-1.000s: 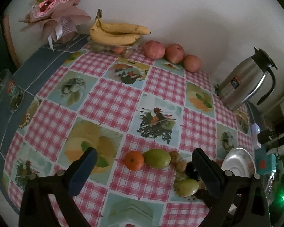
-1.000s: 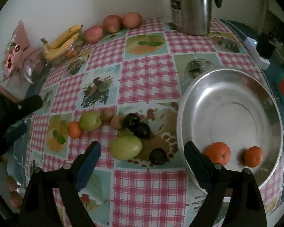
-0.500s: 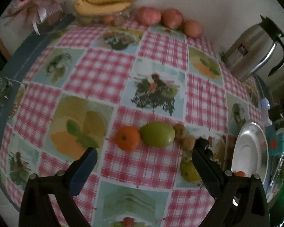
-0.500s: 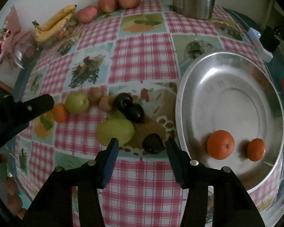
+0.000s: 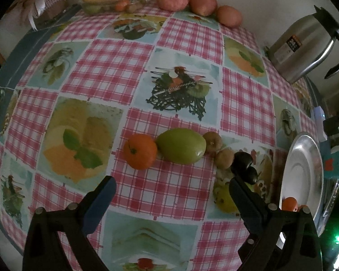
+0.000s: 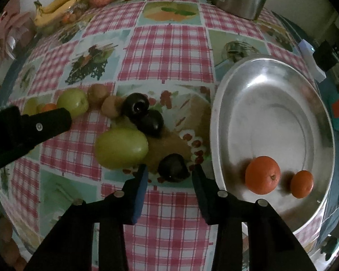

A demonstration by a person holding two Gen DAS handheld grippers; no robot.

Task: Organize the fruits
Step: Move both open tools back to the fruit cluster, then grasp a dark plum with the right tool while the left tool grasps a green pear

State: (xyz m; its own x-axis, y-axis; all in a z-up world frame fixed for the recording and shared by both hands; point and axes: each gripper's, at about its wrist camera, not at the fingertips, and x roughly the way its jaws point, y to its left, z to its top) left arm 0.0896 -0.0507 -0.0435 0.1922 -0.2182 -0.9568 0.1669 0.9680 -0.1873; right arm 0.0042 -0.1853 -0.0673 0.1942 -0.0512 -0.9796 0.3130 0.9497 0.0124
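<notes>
1. Between the right gripper's (image 6: 168, 172) fingers (image 6: 140, 181): a dark plum (image 6: 173, 167) on the table (image 6: 169, 45), flanked both sides. Fingers narrowed but w/ gaps either side, not touching it as far as I can tell, so released, nothing held.
2. Just beside: big green fruit (image 6: 121, 148) to its left, two more dark plums (image 6: 144, 115) beyond; steel plate (image 6: 217, 113) just right, holding two oranges (image 6: 262, 175).
3. Left gripper (image 5: 169, 194): fingers spread wide, empty, hovering short of an orange (image 5: 140, 151) touching a green mango (image 5: 181, 145); small brown fruits (image 5: 218, 150) after that.
4. Step, my read: right side abt to pinch the near plum for the plate; a few fruits sorted, most left.
5. Next calls for: ease fwd a bit, close evenly on the plum's widest part, avoid nudging the green fruit; lift clear of the plate rim before crossing over.
</notes>
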